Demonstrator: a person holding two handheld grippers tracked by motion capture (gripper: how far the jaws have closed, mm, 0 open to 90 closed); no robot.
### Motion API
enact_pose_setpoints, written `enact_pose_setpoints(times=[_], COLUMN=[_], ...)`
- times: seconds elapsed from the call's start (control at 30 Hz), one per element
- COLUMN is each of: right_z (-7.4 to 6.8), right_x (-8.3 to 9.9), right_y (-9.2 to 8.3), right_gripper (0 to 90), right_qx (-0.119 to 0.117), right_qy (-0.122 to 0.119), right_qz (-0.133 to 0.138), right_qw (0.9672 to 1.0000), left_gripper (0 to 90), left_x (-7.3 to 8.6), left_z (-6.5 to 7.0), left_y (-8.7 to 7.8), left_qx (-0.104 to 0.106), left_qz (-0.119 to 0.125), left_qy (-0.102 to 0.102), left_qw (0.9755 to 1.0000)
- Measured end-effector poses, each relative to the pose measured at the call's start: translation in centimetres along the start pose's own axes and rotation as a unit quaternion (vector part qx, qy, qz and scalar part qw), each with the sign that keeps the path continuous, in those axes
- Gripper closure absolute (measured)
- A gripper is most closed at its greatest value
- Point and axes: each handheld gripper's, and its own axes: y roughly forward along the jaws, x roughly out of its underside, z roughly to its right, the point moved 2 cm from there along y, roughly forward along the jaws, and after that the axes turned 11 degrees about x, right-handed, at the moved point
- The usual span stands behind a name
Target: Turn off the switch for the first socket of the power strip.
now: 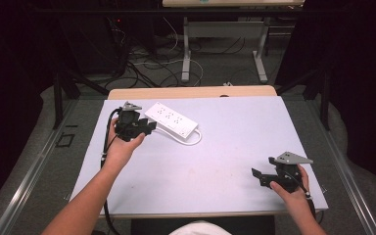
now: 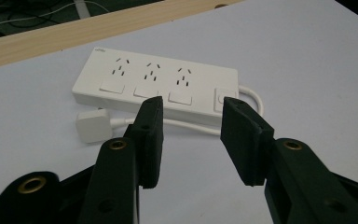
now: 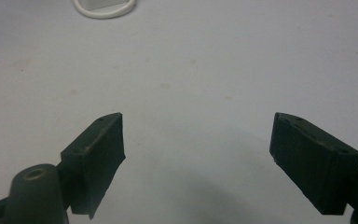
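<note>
The work in hand centres on the white power strip (image 1: 171,119), which lies flat near the far edge of the table (image 1: 235,161), left of its middle, with its sockets facing up. Its cord (image 2: 186,126) runs along the near side of the strip, and its white plug (image 2: 93,125) lies on the table just beside the strip's left end as the left gripper view shows it — not pushed into any socket.

The left gripper (image 2: 191,135) hovers just beside the strip on the person's side, its jaws partly apart with nothing between them; they touch neither strip nor cord. The right gripper (image 3: 196,158) rests low near the near right corner of the table, well apart from the strip, jaws spread wide and empty.

By my reading little is done yet: nothing is held, and the plug or cord is not yet picked up.

Hard to tell — whether the strip's switch is on or off. In the right gripper view the top edge cuts the strip off to a bit of its end and a loop of cord. The room beyond the table is dark.
</note>
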Motion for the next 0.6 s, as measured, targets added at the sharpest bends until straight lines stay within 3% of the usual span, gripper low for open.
enact_pose_setpoints(times=[0.6], right_z=[0.0], right_x=[0.1], right_y=[0.1], right_gripper=[16.9], right_qx=[-0.004], right_qy=[0.0], right_qz=[0.0], right_qw=[1.0], left_gripper=[72.7], left_x=[-3.0], left_z=[0.2], left_y=[1.5], left_qx=[-0.003], left_qz=[0.009], left_qy=[-0.013], left_qw=[0.9999])
